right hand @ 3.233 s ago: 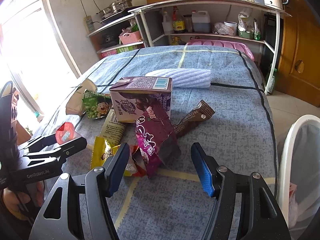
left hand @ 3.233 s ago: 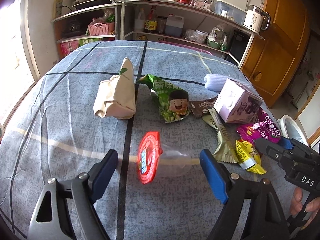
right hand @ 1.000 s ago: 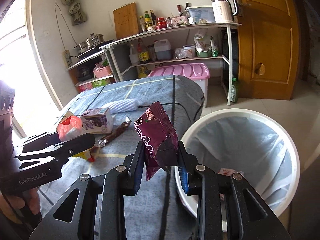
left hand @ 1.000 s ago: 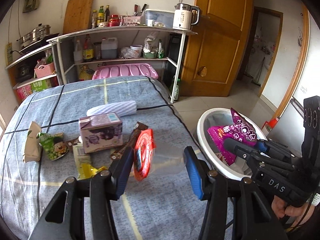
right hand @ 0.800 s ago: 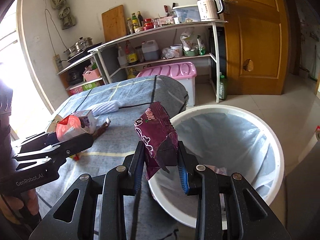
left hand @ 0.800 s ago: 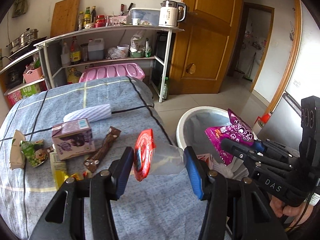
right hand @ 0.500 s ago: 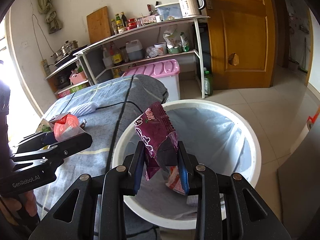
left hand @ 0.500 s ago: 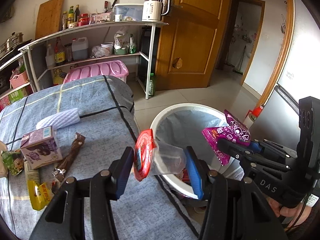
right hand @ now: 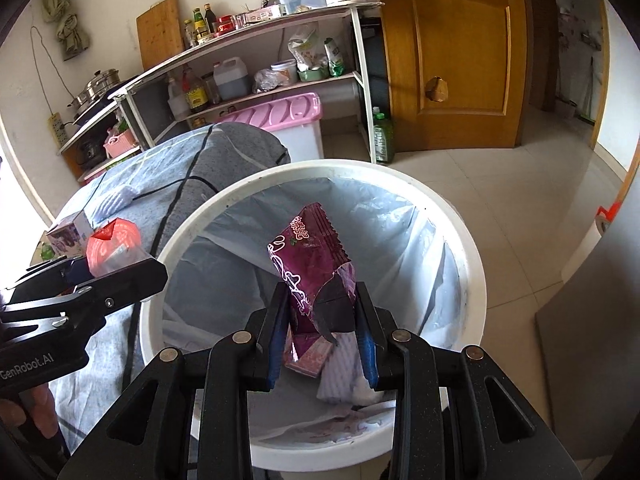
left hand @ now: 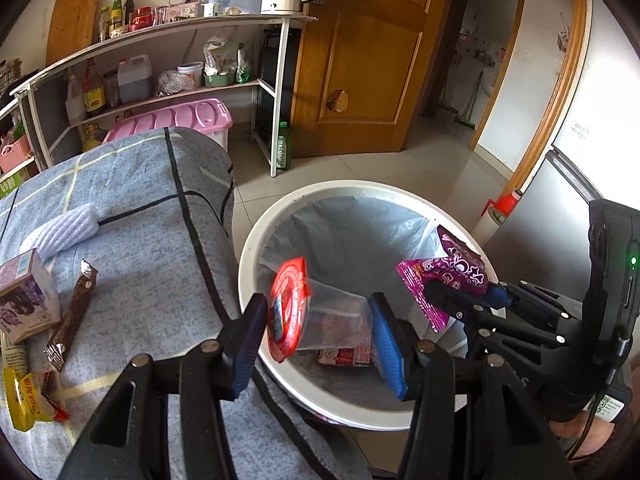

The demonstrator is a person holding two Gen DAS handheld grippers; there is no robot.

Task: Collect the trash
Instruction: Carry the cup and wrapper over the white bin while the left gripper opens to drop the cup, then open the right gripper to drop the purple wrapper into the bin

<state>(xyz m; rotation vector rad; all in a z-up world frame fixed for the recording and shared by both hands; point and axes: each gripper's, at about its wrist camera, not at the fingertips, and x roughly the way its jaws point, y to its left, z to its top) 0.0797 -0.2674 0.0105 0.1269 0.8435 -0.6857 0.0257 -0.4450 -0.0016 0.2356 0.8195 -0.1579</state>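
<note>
Our left claw (left hand: 318, 332) grips the clear cup (left hand: 320, 314) at the bin's (left hand: 256, 240) near rim, while our right claw (right hand: 320, 320) pinches the purple wrapper (right hand: 310, 256) over the opening. If we let go of the cup here, we judge it may clip the rim and roll to the floor. Beyond, the carton (left hand: 24, 300) and other wrappers (left hand: 72, 316) wait on the desk (left hand: 152, 216).

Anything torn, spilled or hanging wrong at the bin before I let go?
Nothing spilled. The purple wrapper in the right gripper has a torn, ragged lower edge, but it hangs over the bin. The left gripper holds the red-lidded plastic cup sideways, over the bin's near rim rather than its middle.
</note>
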